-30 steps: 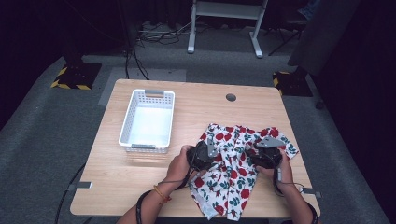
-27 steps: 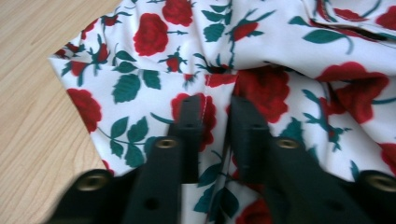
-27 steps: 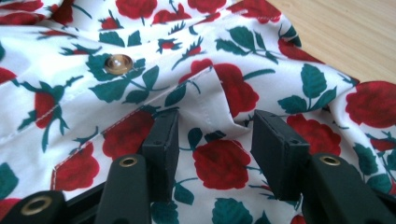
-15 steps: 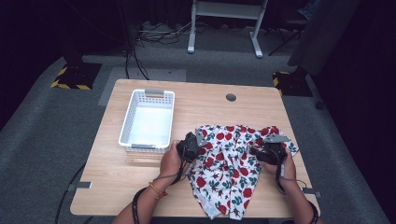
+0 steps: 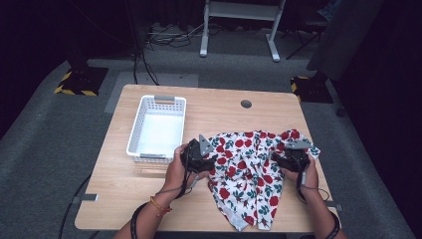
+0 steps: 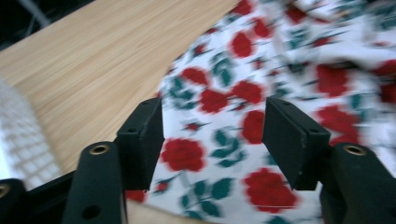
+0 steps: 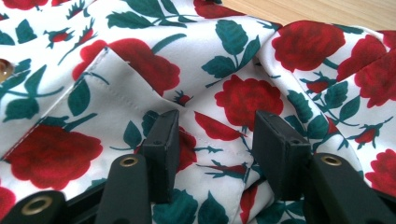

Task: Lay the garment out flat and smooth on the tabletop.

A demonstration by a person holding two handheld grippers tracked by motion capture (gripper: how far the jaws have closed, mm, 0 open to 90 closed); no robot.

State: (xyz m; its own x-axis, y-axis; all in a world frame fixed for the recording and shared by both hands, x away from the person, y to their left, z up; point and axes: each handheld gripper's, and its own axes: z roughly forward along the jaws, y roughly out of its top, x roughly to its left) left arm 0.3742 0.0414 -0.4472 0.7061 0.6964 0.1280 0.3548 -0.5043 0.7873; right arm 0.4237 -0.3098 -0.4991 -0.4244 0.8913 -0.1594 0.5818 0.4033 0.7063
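A white garment printed with red roses and green leaves lies crumpled on the right half of the wooden table. My left gripper is at the garment's left edge. In the left gripper view its jaws stand open just above the printed cloth, with nothing between them. My right gripper rests on the garment's right side. Its jaws are open and pressed down onto the fabric, with a seamed fold lying between them.
A white plastic basket, nothing in it, stands on the left part of the table, close to my left hand. A round cable hole sits near the far edge. The garment's lower end hangs near the front edge.
My left gripper has moved left and slightly away from me, from over the garment to its left edge. The right gripper has shifted a little to the right.
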